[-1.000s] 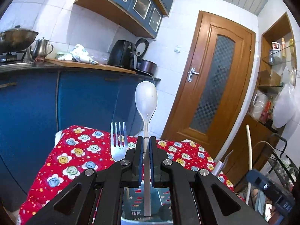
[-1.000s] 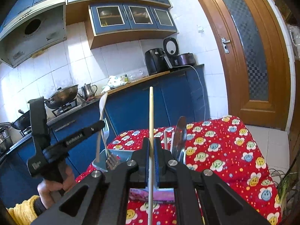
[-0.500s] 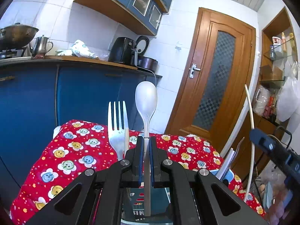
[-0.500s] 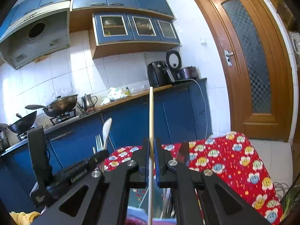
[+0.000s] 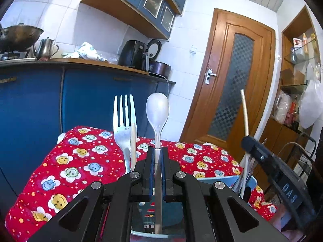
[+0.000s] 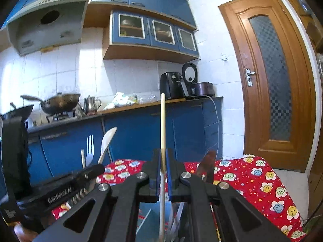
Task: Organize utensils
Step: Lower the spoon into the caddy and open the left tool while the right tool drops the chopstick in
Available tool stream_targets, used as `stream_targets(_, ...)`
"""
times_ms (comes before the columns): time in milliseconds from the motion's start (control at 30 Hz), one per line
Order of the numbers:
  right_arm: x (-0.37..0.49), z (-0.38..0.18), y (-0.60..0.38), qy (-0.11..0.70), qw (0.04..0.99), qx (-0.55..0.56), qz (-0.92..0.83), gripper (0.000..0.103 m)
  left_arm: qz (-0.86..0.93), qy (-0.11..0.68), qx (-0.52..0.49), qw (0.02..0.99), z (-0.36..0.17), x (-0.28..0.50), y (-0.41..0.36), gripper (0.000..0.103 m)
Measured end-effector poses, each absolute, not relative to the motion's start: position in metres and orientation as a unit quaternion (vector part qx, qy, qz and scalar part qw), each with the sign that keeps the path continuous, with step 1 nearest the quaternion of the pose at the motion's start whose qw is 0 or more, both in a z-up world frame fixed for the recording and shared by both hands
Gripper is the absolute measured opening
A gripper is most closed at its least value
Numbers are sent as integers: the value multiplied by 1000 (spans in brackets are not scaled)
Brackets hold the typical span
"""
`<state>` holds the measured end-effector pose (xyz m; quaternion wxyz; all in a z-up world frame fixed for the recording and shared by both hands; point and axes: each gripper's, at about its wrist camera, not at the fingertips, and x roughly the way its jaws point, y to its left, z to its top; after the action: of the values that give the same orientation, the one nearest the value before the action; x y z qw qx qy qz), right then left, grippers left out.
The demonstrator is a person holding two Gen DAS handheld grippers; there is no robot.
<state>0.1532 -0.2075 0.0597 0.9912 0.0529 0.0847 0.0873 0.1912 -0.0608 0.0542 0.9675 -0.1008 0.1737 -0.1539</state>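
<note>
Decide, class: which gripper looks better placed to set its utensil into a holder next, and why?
Probably the left. The left gripper is shut on the white spoon, whose handle tip already hangs inside a container's rim. The right gripper, shut on the chopstick, has containers below, less clearly lined up.

A home kitchen is shown: blue base cabinets (image 6: 129, 141) are set under a wooden counter (image 5: 97, 63), and glass-fronted wall cabinets (image 6: 155, 32) are hung on white tiled walls (image 6: 66, 70). A wok (image 6: 60, 101) is seen on a gas stove beneath an extractor hood (image 6: 48, 26), with a steel kettle (image 6: 90, 103), an air fryer (image 6: 171, 87) and a rice cooker (image 6: 201, 88) lined along the counter. A wooden door (image 6: 270, 80) with patterned glass and a table spread with a red smiley-flower cloth (image 5: 80, 161) are also seen.
</note>
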Motion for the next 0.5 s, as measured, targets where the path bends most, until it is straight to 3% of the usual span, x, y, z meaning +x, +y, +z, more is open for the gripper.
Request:
stream_targets(167,152,54,-212,116,988,56,86,7,-153,184,-94,966,54,188,-62,5)
stream_targets(300,145,55,-214,125,987,58,86,21,-154,194,-94,964,56,183,-62,8)
stream_targets(367,139,57,-214,125,986,62,87,29,-155,199,-97,963,58,181,-61,17)
stream_targets(500,126,65,-214,121,987,66,89,31,-164,210,-102,958,64,174,-57,35)
